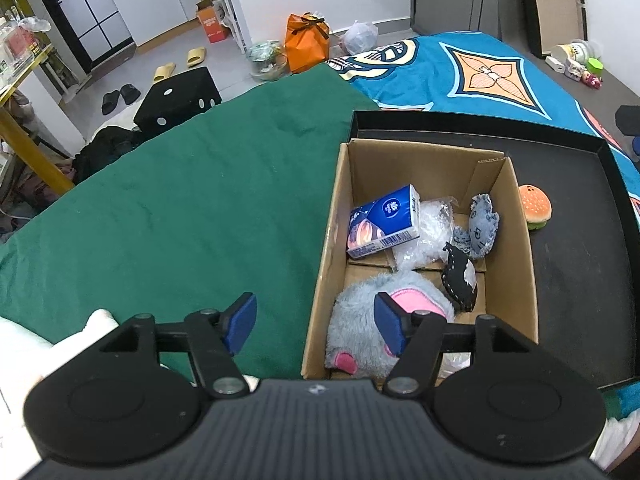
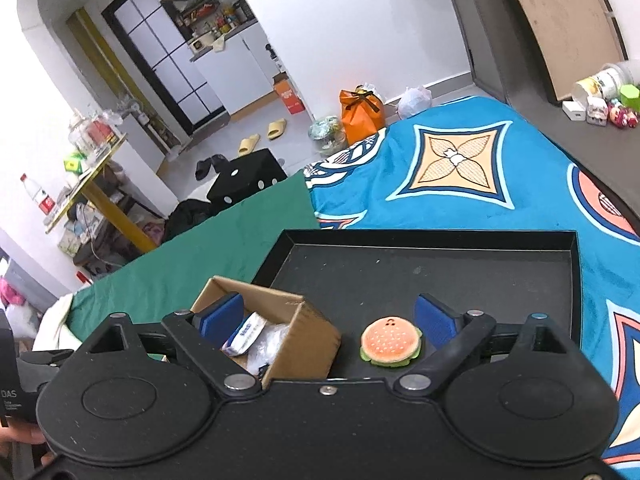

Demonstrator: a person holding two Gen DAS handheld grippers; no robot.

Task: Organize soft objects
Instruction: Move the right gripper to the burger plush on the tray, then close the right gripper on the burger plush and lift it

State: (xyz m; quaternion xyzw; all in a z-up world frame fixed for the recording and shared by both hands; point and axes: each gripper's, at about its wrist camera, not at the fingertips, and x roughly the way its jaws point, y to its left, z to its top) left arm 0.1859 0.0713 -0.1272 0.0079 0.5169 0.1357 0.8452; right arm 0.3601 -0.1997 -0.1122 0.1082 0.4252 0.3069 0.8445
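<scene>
Right wrist: hand-held gripper point(image 2: 328, 316) open, burger toy point(image 2: 391, 342) between fingers.

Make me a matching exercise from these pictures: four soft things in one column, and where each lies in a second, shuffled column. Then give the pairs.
Things:
1. burger toy
2. tissue pack
3. grey plush
4. black pouch

Places:
A. in the cardboard box, at its near end, partly behind a pad of the left gripper
B. on the black tray, outside the box
C. in the box, leaning at its far left wall
D. in the box, right of the grey plush

Pairs: 1-B, 2-C, 3-A, 4-D
</scene>
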